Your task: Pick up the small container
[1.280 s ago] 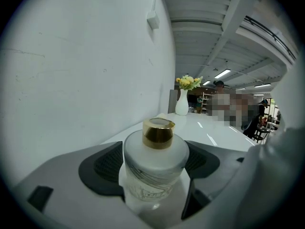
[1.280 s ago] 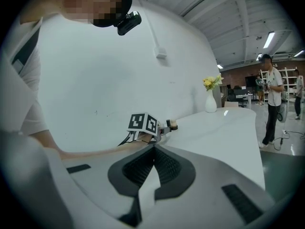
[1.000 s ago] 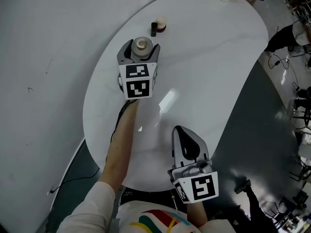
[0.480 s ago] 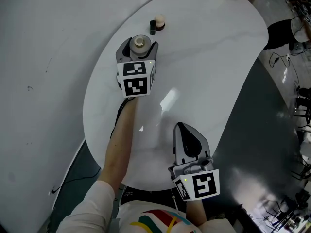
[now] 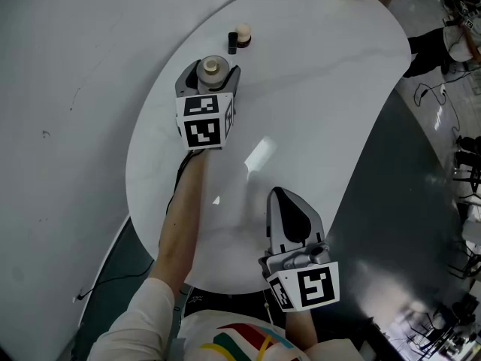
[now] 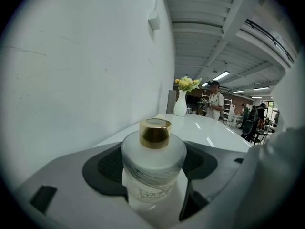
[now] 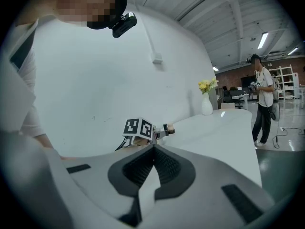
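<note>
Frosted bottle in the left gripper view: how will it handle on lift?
The frosted bottle looks like rigid glass, so it is probably heavy for its size and breakable if dropped. Its round, smooth wall may slip or twist between the fingers. Squat body under a narrow gold cap: unlikely to tip upright, but likely to roll on its side.

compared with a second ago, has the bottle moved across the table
No. The bottle sits at the same gap from the two small items beyond it; only the whole view drifted slightly.
</note>
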`<move>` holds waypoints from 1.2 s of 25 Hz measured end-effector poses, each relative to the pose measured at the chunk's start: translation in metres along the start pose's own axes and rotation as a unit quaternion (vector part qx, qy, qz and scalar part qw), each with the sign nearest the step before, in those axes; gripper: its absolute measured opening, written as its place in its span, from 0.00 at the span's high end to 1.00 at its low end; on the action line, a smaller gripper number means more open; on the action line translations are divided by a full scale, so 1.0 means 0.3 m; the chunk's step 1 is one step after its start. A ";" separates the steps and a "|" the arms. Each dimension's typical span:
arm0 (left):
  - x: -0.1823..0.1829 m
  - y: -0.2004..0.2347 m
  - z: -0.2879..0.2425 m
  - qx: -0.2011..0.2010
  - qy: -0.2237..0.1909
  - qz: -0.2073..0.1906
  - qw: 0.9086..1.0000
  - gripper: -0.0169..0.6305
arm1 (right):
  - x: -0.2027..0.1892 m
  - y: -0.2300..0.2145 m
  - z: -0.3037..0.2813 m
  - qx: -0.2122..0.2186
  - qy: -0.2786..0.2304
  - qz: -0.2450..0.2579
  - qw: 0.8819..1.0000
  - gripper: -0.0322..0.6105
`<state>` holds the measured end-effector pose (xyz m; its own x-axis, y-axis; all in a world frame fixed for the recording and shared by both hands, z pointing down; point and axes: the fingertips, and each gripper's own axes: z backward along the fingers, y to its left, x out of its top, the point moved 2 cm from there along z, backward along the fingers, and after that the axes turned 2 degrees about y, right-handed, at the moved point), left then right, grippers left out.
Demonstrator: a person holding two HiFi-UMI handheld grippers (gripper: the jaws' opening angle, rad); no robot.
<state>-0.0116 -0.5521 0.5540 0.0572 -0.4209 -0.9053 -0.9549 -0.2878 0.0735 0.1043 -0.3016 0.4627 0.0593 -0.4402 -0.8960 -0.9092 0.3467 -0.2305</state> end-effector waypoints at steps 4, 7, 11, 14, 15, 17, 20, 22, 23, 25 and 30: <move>0.033 -0.012 0.040 0.002 -0.006 -0.003 1.000 0.43 | 0.026 0.006 0.016 -0.002 -0.006 0.003 1.000 0.93; 0.087 -0.028 0.082 -0.005 -0.018 -0.011 1.000 0.43 | 0.064 0.016 0.026 -0.001 -0.018 0.011 1.000 0.93; 0.210 -0.044 0.182 -0.009 -0.049 -0.018 0.999 0.43 | 0.144 0.044 0.052 -0.002 -0.042 0.026 0.999 0.93; 0.312 -0.046 0.308 -0.005 -0.069 -0.013 0.998 0.43 | 0.221 0.084 0.098 -0.004 -0.062 0.032 0.998 0.93; 0.351 -0.042 0.350 -0.003 -0.078 -0.013 0.997 0.43 | 0.251 0.101 0.109 -0.003 -0.072 0.037 0.997 0.93; 0.439 -0.030 0.430 0.000 -0.098 -0.016 0.995 0.43 | 0.317 0.136 0.123 -0.001 -0.096 0.049 0.994 0.93; 0.515 -0.035 0.588 0.001 -0.113 -0.022 0.993 0.43 | 0.377 0.193 0.179 0.000 -0.114 0.059 0.992 0.93; 0.534 -0.048 0.706 0.002 -0.117 -0.031 0.993 0.43 | 0.387 0.232 0.218 0.000 -0.116 0.068 0.991 0.93; 0.545 -0.053 0.761 0.001 -0.120 -0.038 0.992 0.43 | 0.389 0.251 0.232 0.000 -0.119 0.075 0.990 0.93; 0.564 -0.063 0.866 -0.003 -0.128 -0.048 0.991 0.43 | 0.396 0.289 0.258 0.002 -0.125 0.089 0.988 0.93; 0.570 -0.093 1.117 -0.001 -0.143 -0.074 0.987 0.43 | 0.434 0.378 0.334 0.007 -0.144 0.112 0.983 0.93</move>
<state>-0.0728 -0.3278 0.2569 0.1115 -0.1149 -0.9871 -0.9413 -0.3306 -0.0679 0.0503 -0.2364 0.2820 -0.0253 -0.0992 -0.9947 -0.9072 0.4202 -0.0188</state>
